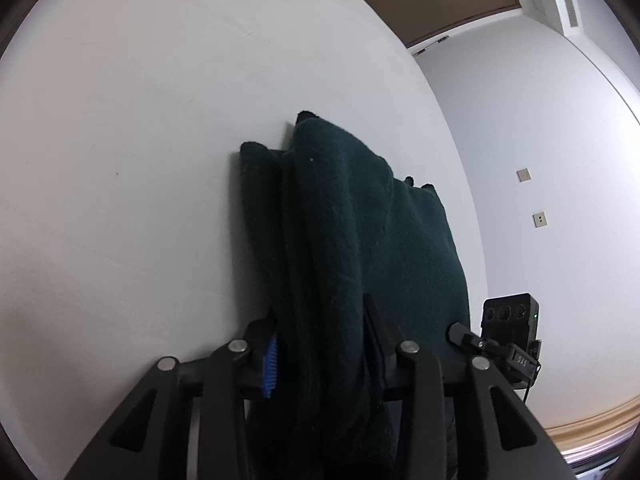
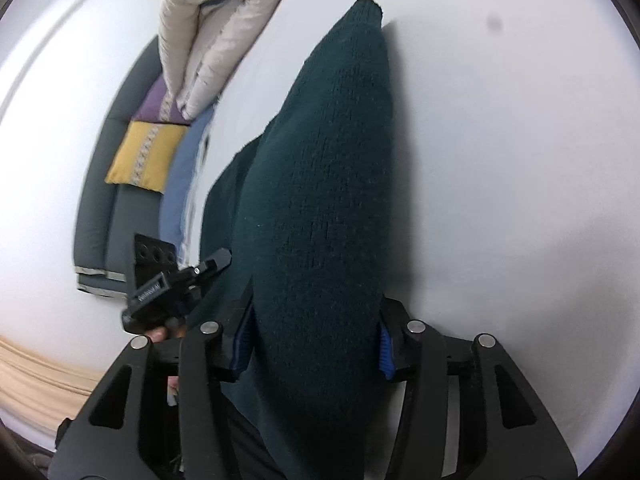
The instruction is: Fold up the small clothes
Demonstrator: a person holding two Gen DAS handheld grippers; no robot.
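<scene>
Left claw and right claw each grasp the dark green knit garment over the white surface

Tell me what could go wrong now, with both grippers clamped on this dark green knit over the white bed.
The left gripper pinches several bunched layers of the dark green knit garment; an inner layer could slip free and spoil the fold. The right gripper holds a thick roll, so the edges may land misaligned on the white bed sheet.

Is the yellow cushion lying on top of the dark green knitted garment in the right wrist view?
No, the yellow cushion lies on the grey sofa, apart from the dark green knitted garment.
</scene>
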